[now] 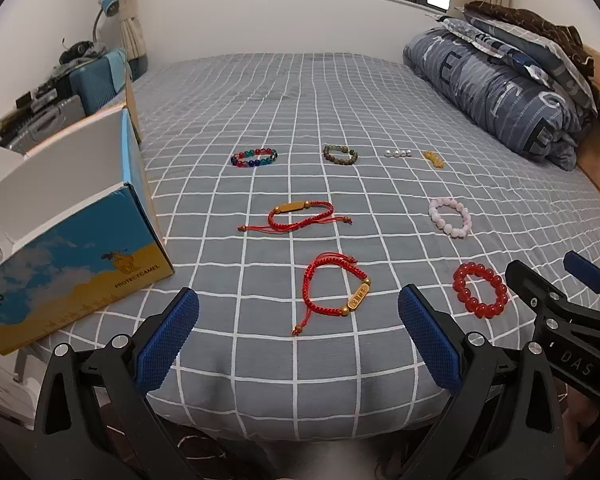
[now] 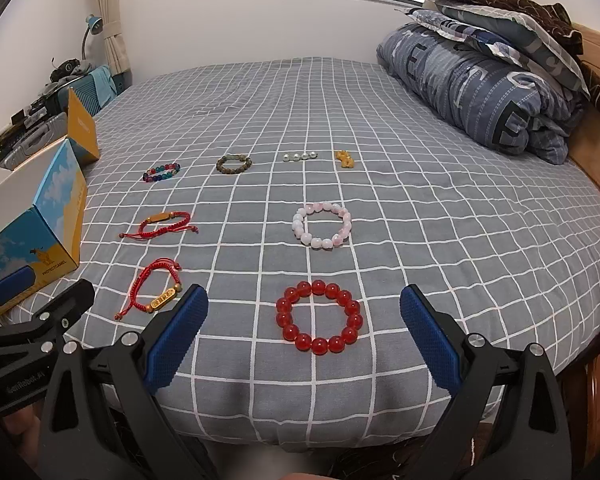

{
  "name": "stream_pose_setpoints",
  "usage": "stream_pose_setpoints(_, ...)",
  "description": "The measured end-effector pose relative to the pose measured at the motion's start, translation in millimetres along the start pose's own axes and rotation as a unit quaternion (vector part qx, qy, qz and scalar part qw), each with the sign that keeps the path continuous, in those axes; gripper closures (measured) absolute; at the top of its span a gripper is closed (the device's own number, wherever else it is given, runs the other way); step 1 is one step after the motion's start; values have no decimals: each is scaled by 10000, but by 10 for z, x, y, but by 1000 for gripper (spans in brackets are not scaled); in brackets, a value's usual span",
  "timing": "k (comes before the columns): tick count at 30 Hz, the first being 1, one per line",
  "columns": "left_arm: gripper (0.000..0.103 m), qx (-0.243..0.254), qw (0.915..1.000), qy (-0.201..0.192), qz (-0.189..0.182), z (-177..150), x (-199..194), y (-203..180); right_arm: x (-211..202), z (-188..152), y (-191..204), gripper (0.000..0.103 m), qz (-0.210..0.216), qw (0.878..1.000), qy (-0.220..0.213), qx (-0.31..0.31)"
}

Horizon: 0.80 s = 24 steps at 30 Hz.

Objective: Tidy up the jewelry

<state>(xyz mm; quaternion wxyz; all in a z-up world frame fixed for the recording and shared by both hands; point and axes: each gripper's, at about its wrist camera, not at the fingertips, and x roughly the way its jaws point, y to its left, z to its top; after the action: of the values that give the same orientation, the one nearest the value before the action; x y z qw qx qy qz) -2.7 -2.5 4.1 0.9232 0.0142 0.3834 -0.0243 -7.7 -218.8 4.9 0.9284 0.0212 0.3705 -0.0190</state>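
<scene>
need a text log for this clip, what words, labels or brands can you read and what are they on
"PROTECTCAMEL": front of the blue and yellow box, under a camel drawing.
"to go": same box, lower left edge, partly cut off.
"DAS": body of the right gripper, seen from the left wrist view.
Large letters such as "E": printed on the folded quilt; no whole word readable.
Gold plate on the red cord bracelet: characters too small to read.

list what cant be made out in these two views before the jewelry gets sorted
- Inside of the open box: both views, hidden by its own walls.
- Engraving on the gold plate of the near red cord bracelet: too small.
- Amber charm: shape too small.
- Desk clutter: left view, far and blurred.
</scene>
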Motion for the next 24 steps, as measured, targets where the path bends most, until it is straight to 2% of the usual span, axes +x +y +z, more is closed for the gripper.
stream_pose_setpoints(24, 6, -5, 10000, -6, -71, -4, -4, 9, -4, -5, 12, 10, -1, 10000, -5, -11)
